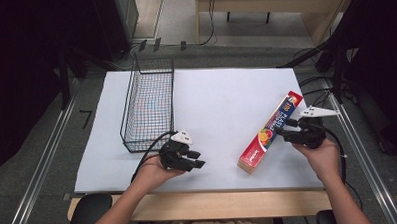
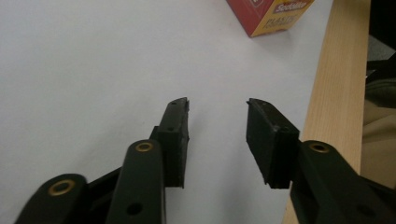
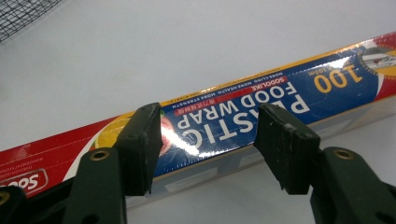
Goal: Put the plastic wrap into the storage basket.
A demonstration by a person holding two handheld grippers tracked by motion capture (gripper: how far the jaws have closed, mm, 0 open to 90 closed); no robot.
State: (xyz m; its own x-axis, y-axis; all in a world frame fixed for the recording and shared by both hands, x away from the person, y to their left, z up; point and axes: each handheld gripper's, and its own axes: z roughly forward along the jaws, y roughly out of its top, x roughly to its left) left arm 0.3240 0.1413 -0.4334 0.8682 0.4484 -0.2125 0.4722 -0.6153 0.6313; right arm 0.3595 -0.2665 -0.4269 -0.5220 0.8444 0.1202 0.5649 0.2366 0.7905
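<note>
Lying diagonally, long red-blue food wrap box (image 1: pixel 270 133), right tongs (image 3: pixel 208 149) spread above

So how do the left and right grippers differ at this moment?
The right gripper is at the food wrap box, open jaws spanning its length; the left gripper hangs over bare white table, away from the box. The right sits farther forward. Both are open and hold nothing.

The food wrap box (image 1: pixel 270 133) is printed red at both ends and blue in between, with white and yellow lettering and orange fruit pictures. The wire basket (image 1: pixel 149 106) beside it is black mesh. The worktop (image 1: pixel 221 101) is covered in white, edged by pale wood.
</note>
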